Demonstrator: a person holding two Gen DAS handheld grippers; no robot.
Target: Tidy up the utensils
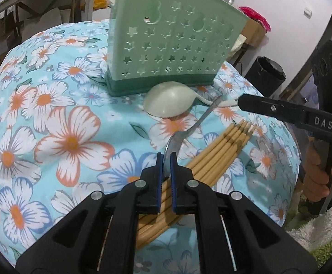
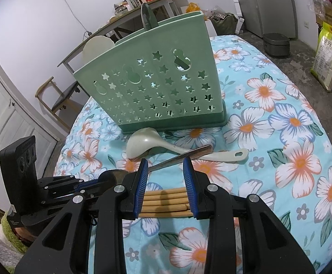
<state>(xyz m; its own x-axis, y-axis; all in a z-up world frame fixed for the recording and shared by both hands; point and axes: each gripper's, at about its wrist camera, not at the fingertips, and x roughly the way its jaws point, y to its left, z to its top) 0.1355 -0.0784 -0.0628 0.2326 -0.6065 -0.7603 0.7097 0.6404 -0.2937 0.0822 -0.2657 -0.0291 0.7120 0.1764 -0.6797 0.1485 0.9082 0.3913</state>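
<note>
The left gripper [image 1: 166, 159] is clenched on the bowl of a metal spoon [image 1: 188, 130], its blue pads [image 1: 158, 171] pinching the bowl edge-on so that the handle runs up and away toward the holder; in the right wrist view the same spoon [image 2: 179, 157] is lifted clear of the cloth, its handle crossing over the pale plastic ladle [image 2: 147, 143]. The right gripper [image 2: 166, 182] is clamped across a bundle of bamboo chopsticks [image 2: 166, 202], its pads pressing on either flank of the bundle, which otherwise lies on the floral tablecloth [image 2: 291, 137]. From the left wrist the chopsticks [image 1: 223, 148] fan out toward the ladle [image 1: 168, 102], whose bowl rests just in front of the green utensil holder [image 1: 170, 45]. The holder [image 2: 154, 86] stands upright with at least two utensils already poking from its top, a dark one [image 2: 148, 16] and a pale round one [image 2: 97, 45]

The step in hand looks to be the carrying of the metal spoon to the holder, with the chopsticks gripped but not yet raised. The next move calls for lifting the spoon above the holder's rim, tipping it so the handle points down, and finding a free compartment before letting go. The handle must clear the ladle on the way up, and the thin edge-on pinch could let the spoon swivel
</note>
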